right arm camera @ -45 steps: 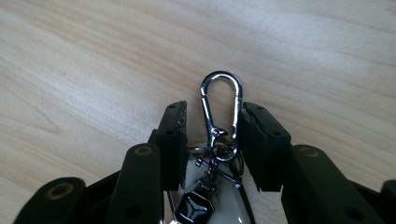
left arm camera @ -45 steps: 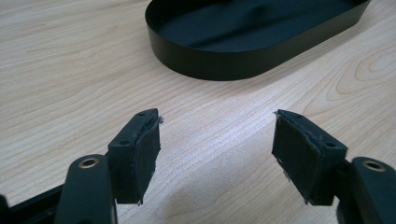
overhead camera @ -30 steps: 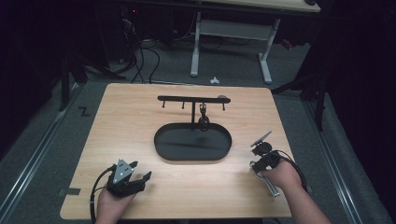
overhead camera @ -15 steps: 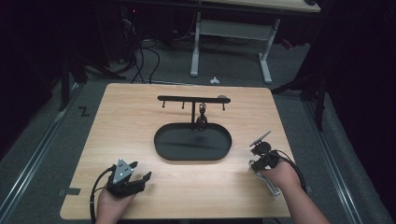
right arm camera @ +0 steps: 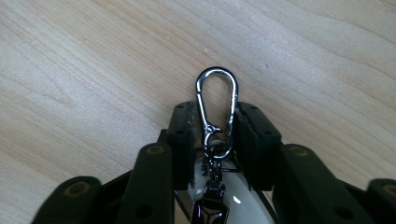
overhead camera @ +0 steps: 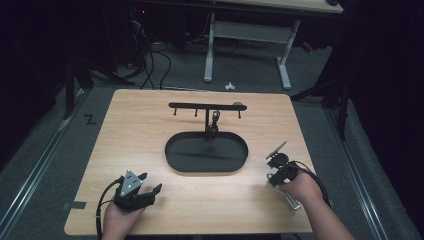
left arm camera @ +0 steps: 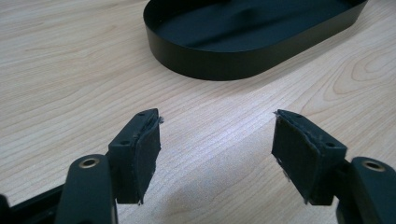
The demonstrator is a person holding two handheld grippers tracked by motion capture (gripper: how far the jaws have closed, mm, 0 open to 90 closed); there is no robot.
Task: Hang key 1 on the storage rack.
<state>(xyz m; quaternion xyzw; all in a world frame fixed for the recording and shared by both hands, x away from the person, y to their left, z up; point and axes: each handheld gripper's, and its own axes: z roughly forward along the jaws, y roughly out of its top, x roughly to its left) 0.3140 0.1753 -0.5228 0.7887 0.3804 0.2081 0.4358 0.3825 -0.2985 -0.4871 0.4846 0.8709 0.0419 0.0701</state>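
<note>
Right gripper view shows the right gripper (right arm camera: 212, 126) clamped on a keychain clasp (right arm camera: 215, 100), its loop jutting beyond the fingertips (right arm camera: 183, 122), while the left gripper (left arm camera: 217, 140) gapes empty.

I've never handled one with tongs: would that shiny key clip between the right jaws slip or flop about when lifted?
Probably both. The key clip is smooth polished metal, so it may slide in the right gripper. Its fob hangs from a small ring, so that part should dangle loosely. It looks small and light.

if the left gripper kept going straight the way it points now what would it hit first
Most likely the near wall of the black oval metal tray. The left gripper has its jaws open over bare light wooden table, with nothing else ahead, though its height above the wood is hard to judge.
</note>
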